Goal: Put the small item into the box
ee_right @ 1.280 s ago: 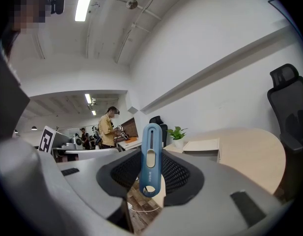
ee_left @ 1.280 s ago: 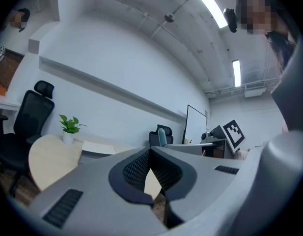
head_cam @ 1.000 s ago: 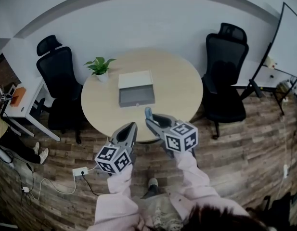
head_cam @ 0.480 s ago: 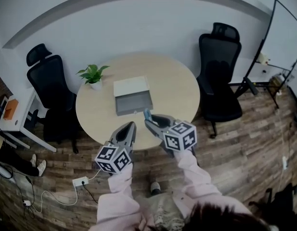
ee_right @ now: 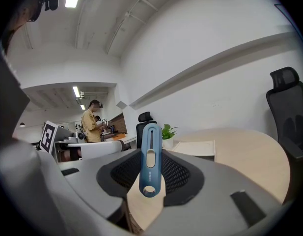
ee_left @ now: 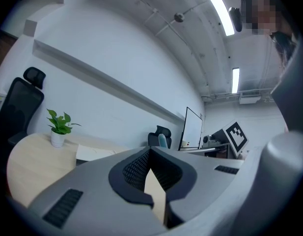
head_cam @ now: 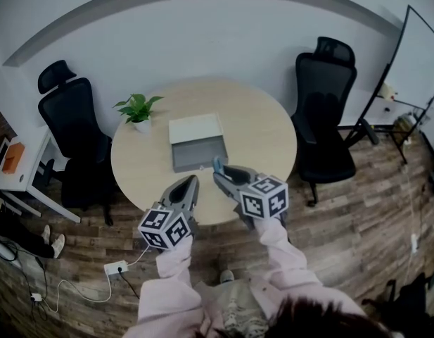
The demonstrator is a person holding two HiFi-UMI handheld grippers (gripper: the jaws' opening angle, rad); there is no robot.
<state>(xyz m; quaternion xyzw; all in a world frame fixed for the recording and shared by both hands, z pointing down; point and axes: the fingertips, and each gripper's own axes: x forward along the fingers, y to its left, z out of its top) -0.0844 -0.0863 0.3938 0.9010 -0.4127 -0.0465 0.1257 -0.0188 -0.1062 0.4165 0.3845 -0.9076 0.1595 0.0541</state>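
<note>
An open grey box (head_cam: 198, 153) with its white lid (head_cam: 195, 127) behind it lies mid-way on the round wooden table (head_cam: 259, 132). My right gripper (head_cam: 220, 172) is shut on a slim blue item (head_cam: 217, 164), held upright over the table's near edge, just short of the box front. The right gripper view shows that blue item (ee_right: 151, 159) standing between the jaws of the right gripper (ee_right: 150, 173), with the box (ee_right: 195, 149) beyond. My left gripper (head_cam: 190, 184) hovers beside it to the left, jaws together and empty. It (ee_left: 150, 157) points past the box (ee_left: 95, 153).
A small potted plant (head_cam: 137, 109) stands at the table's far left. Black office chairs flank the table, one at the left (head_cam: 76, 129) and one at the right (head_cam: 326, 104). A whiteboard (head_cam: 413, 55) stands at far right. A power strip (head_cam: 116, 267) lies on the floor. A person (ee_right: 90, 123) stands in the background.
The table and box have shifted a little in the head view and sit slightly closer to the grippers. Both grippers keep their places side by side; the blue item stays held.
</note>
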